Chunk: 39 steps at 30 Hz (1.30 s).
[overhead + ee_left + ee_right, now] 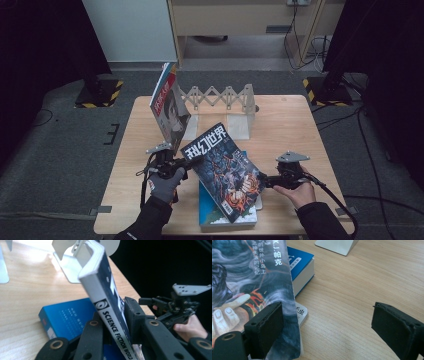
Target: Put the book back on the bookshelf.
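The magazine (225, 170) sits at the centre of the high view, tilted up off the blue book (212, 215) beneath it. The left gripper (181, 166) has its jaws clamped on the magazine's spine edge at centre left; in its own view the spine (110, 315) runs up between both black jaws. At centre right, the right gripper (267, 181) stands wide open, one jaw against the cover edge, the other well clear over bare table (352, 290). Further up, another magazine (167, 107) leans on the folding rack (225, 97). Risk now: one grip on a floppy spine, so the pages could sag or slip out if the lift tips.
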Available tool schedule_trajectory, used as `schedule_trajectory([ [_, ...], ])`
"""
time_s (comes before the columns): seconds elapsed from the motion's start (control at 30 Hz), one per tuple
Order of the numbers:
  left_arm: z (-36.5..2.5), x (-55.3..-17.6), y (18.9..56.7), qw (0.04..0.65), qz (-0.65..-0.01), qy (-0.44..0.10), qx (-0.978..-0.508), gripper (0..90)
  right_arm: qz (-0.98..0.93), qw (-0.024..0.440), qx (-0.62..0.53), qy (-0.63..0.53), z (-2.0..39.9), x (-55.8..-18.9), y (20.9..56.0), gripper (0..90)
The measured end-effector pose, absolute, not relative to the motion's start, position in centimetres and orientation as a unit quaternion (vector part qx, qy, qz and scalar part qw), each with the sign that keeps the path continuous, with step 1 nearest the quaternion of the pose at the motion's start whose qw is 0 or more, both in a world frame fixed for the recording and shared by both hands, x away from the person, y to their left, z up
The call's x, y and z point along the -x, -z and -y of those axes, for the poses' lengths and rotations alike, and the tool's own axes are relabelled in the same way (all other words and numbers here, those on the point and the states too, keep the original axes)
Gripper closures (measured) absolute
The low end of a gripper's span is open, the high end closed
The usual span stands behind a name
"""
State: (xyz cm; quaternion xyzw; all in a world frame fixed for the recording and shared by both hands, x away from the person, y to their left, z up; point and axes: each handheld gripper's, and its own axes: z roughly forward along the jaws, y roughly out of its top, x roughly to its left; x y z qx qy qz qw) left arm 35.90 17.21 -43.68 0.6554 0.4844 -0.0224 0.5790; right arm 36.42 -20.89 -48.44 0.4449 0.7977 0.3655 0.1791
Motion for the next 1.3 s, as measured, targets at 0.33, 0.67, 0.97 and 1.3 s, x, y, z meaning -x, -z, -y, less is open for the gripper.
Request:
schedule_trajectory([
  [0.33,-17.3,-36.4,41.2,0.609,-0.466,0.02,-0.642,81.5,-0.794,0.192,-0.447,-0.365,21.3,-36.6,48.3,10.8],
  [0.67,-17.0,-36.4,39.3,0.622,-0.45,0.005,-0.641,82.4,-0.791,0.203,-0.453,-0.356,21.9,-36.9,48.4,10.7],
  [0.97,-17.6,-36.8,36.7,0.644,-0.436,-0.023,-0.628,82.4,-0.789,0.209,-0.459,-0.351,22.5,-37.1,48.4,10.7],
  [1.3,-18.7,-37.5,33.8,0.662,-0.426,-0.067,-0.613,82.4,-0.79,0.209,-0.462,-0.345,22.7,-37.2,48.5,10.7],
])
